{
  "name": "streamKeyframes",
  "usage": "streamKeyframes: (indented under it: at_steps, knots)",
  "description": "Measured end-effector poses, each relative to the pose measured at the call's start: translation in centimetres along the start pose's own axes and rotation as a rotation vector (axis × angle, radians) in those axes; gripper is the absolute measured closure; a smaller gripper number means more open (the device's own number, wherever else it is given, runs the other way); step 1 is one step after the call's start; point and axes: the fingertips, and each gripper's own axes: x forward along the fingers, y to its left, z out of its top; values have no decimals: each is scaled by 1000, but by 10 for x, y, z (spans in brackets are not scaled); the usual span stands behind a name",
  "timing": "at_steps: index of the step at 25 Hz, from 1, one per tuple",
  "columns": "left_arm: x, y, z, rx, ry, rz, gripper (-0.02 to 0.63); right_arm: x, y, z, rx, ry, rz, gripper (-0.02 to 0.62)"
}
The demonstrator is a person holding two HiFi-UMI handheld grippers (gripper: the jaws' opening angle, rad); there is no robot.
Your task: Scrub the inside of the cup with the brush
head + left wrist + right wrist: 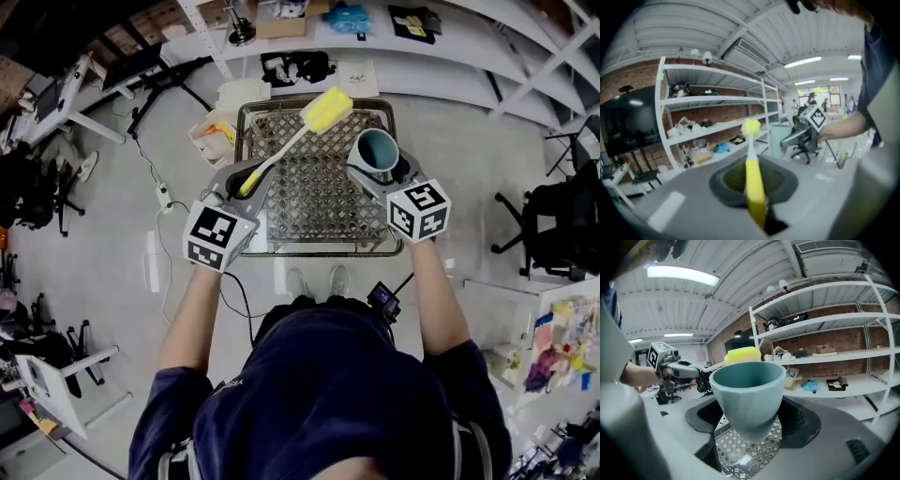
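Note:
My right gripper (382, 176) is shut on a teal cup (377, 153), held upright with its mouth open upward over the wire basket (251, 120). In the right gripper view the cup (749, 392) fills the centre, with the brush's yellow sponge head (742, 354) just behind its rim. My left gripper (242, 184) is shut on the yellow handle of the brush (292, 141), whose white stem slants up to the sponge head (326, 110). The left gripper view shows the brush (754, 180) pointing away, with the cup (778, 139) to its right. The sponge is outside the cup.
The wire basket stands on a narrow table (427, 141) in front of the person. White shelving (450, 42) with boxes and tools runs behind it. A black office chair (559, 225) is at the right, and cables (155, 173) trail on the floor at the left.

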Motion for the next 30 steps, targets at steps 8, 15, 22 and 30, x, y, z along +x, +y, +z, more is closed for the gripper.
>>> streamKeyframes:
  at_steps: [8, 15, 22, 30]
  knots:
    - [11, -5, -31, -91, -7, -6, 575, -5, 25, 8, -2, -22, 37, 250]
    - [13, -4, -44, -104, 16, -27, 575, 1, 35, 2, -58, 17, 21, 250]
    - [10, 4, -52, -110, 29, -23, 577, 6, 42, 0, -69, 36, 11, 250]
    - [10, 4, -58, -138, 27, -30, 575, 7, 40, -3, -53, 47, 7, 250]
